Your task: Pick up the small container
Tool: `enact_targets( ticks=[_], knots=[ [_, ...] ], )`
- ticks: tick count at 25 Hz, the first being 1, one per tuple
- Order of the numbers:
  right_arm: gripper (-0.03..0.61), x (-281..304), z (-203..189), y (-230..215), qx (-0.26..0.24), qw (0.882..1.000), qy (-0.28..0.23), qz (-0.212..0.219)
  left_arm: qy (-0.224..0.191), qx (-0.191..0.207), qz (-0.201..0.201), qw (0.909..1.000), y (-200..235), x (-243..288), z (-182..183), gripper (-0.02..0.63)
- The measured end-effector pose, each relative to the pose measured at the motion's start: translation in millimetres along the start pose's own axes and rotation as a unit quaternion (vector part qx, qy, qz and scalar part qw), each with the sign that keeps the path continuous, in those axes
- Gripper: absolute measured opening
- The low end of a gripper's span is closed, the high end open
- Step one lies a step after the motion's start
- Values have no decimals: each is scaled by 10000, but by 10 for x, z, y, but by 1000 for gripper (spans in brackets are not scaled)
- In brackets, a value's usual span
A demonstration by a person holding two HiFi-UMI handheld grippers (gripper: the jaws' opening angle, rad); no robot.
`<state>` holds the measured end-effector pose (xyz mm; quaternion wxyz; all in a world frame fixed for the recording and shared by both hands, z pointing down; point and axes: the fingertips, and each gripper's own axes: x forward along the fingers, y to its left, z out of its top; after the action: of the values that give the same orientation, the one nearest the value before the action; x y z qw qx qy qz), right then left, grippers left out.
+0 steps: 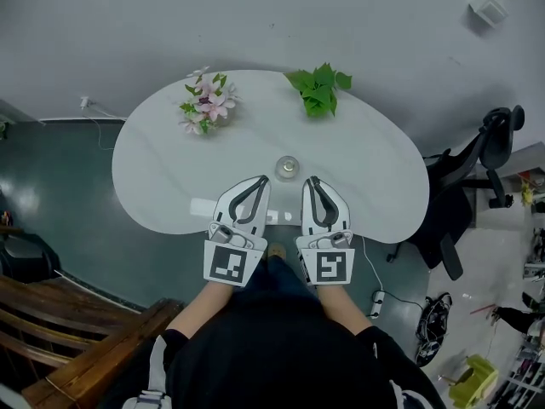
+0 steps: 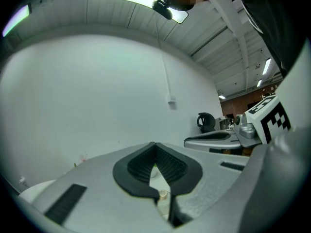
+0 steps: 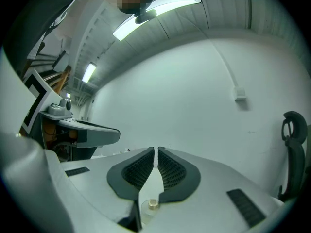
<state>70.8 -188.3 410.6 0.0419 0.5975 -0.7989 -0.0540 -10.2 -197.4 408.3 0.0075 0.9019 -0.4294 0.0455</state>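
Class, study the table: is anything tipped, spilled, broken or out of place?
Nothing stands out. The small container sits on the table with no spill, flowers and green plant sit apart beyond it; left gripper and right gripper are shut, empty.

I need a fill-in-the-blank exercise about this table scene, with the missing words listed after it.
The flowers at the table's far left are ____.
The leafy plant at the far right is ____.
The left claw and the right claw are both ____ and hold nothing.
The small glass container stands just ahead of the claws, touched by ____ of them.
Missing words: pink; green; shut; neither.
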Motion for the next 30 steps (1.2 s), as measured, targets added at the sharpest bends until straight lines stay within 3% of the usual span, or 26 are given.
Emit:
enact_targets(
  ticks=[2, 4, 9, 12, 17, 30],
  knots=[
    [44, 20, -152, 48, -60, 9996, 240, 125, 40, -31, 8, 10000, 1, 9, -52, 9],
    [114, 47, -281, 79, -77, 9992, 347, 176, 85, -26, 6, 10000, -4, 8, -91, 9],
    [164, 137, -520, 100, 40, 9990, 418, 122, 160, -49, 43, 9999, 5, 17, -148, 9],
    [184, 163, -762, 139, 114, 9970, 736, 195, 191, -51, 59, 9998, 21, 30, -182, 9],
    [209, 282, -1025, 105, 135, 9986, 488, 145, 258, -83, 56, 9996, 31, 66, -268, 9],
    [245, 506, -1768, 92, 185, 9920, 1220, 253, 392, -143, 40, 9991, 39, 237, -449, 9]
  ],
)
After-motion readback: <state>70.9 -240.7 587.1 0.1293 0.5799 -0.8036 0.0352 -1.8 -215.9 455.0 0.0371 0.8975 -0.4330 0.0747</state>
